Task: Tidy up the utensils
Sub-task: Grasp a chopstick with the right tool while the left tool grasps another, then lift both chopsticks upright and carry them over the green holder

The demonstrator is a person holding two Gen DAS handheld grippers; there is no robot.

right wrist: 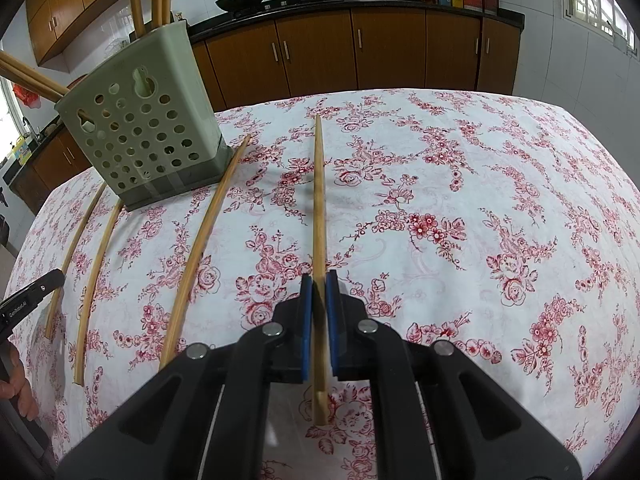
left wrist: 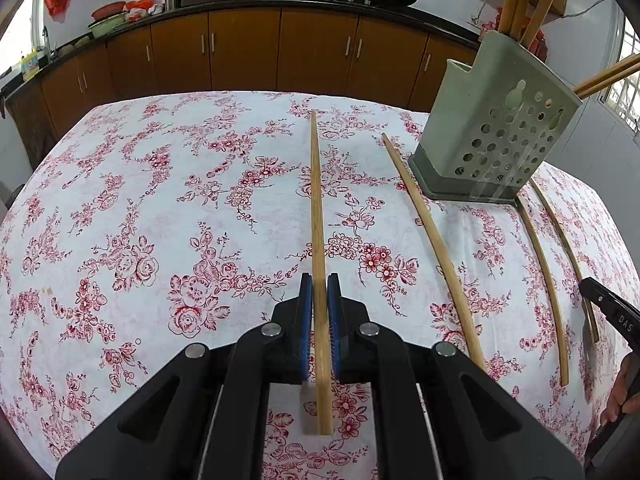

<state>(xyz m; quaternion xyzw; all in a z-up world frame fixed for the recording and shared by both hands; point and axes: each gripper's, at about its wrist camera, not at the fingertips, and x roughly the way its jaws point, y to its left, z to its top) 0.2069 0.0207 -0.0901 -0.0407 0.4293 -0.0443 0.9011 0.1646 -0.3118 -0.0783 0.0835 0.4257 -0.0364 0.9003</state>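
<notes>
On a flowered tablecloth [left wrist: 140,200], the left gripper [left wrist: 319,312] is clamping one chopstick [left wrist: 318,216] near its thick end while the right gripper [right wrist: 319,308] is pinching another chopstick [right wrist: 319,200] likewise. Three loose chopsticks [left wrist: 436,240] are lying beside the perforated holder [left wrist: 496,128]. Light, stiff and smooth, each probably handles best gripped close to the thick end.

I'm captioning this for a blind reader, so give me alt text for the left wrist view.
The left gripper is shut on a chopstick over a floral tablecloth. To its right lie three more chopsticks beside a green holder with chopsticks standing in it.
</notes>
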